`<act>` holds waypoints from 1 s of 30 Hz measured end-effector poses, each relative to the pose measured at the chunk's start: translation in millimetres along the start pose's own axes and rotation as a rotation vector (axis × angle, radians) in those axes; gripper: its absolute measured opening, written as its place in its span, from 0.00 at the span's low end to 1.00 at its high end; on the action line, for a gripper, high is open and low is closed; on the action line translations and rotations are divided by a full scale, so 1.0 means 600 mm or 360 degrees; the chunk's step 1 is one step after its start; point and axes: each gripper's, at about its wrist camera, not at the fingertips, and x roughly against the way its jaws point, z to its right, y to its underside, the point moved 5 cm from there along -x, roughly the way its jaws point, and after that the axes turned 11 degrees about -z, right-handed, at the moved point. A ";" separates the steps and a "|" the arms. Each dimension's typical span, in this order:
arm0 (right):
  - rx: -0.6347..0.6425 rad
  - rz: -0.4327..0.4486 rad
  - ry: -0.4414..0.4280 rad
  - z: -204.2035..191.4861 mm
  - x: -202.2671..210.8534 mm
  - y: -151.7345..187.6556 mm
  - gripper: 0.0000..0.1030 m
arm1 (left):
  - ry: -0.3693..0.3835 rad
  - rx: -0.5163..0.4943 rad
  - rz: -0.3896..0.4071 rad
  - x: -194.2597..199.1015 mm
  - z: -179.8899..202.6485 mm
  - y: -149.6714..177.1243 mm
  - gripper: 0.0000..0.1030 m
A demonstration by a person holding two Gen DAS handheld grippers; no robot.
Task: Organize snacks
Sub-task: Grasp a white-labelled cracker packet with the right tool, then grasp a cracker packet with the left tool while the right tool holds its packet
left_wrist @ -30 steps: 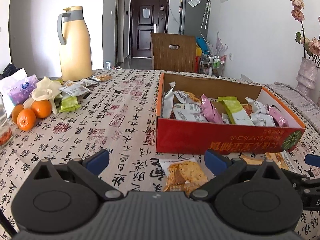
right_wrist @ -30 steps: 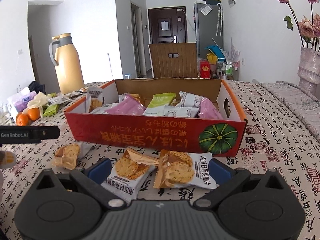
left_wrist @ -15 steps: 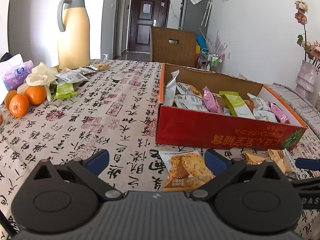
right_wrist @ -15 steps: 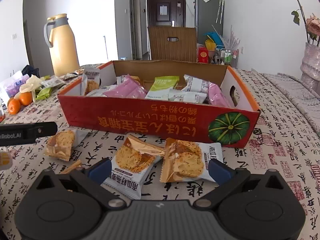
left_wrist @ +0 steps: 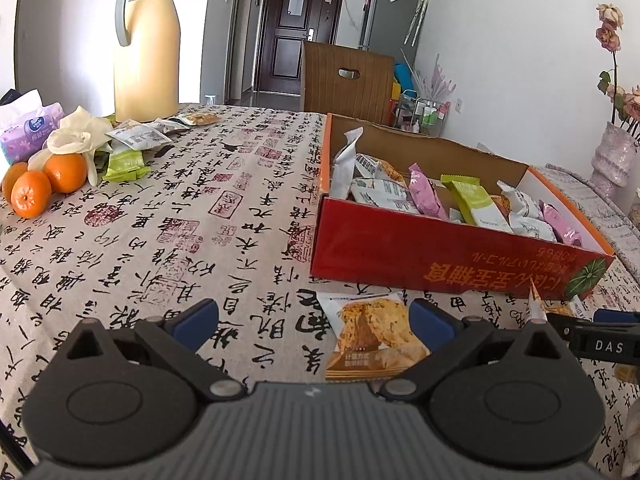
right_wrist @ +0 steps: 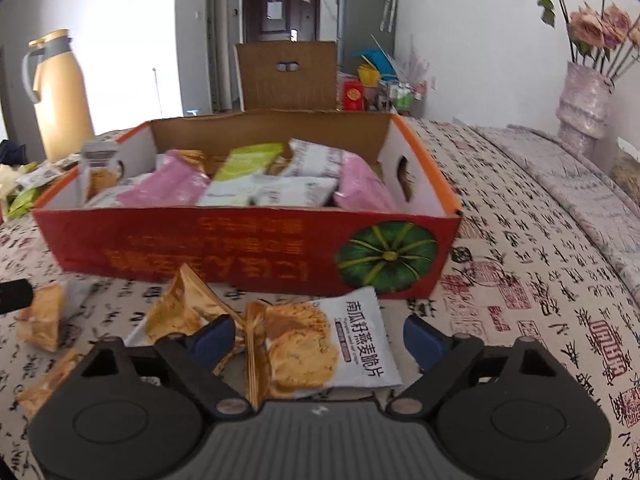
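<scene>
table (right_wrist: 540, 280): r gripper (right_wrist: 314, 334) jaws closing round cracker pack (right_wrist: 320, 344), no contact; l gripper (left_wrist: 314, 316) wide apart.

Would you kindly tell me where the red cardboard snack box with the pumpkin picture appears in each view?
Left wrist view: red cardboard snack box, right of centre, beyond the tongs.
Right wrist view: box, centre, filling the middle.
Shared landmark: cream thermos jug, far left on the table.

**A bright room behind the table**

White walls (left_wrist: 500, 60) are seen on all sides, lit by daylight. Straight ahead of the jaws a dark door (left_wrist: 296, 36) is set in the far wall, with a grey refrigerator (left_wrist: 394, 12) beside it. A brown chair back (left_wrist: 346, 76) is placed before them.
</scene>
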 end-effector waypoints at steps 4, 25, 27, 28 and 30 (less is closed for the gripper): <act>-0.0021 -0.0015 -0.0047 0.007 -0.010 -0.004 0.86 | -0.0012 0.0000 -0.0009 -0.003 0.002 0.001 1.00; 0.0078 -0.0002 -0.0178 0.034 0.001 0.008 0.53 | -0.0117 -0.0029 -0.0104 -0.007 0.021 -0.002 1.00; 0.0057 0.0035 -0.0196 0.040 0.010 0.008 0.53 | -0.0126 -0.0025 -0.0130 -0.011 0.027 -0.001 1.00; 0.0051 0.0059 -0.0205 0.042 0.016 0.008 0.53 | -0.0136 -0.0022 -0.0148 -0.014 0.032 -0.002 1.00; 0.0044 0.0097 -0.0218 0.045 0.025 0.008 0.53 | -0.0150 -0.0019 -0.0177 -0.020 0.040 -0.004 1.00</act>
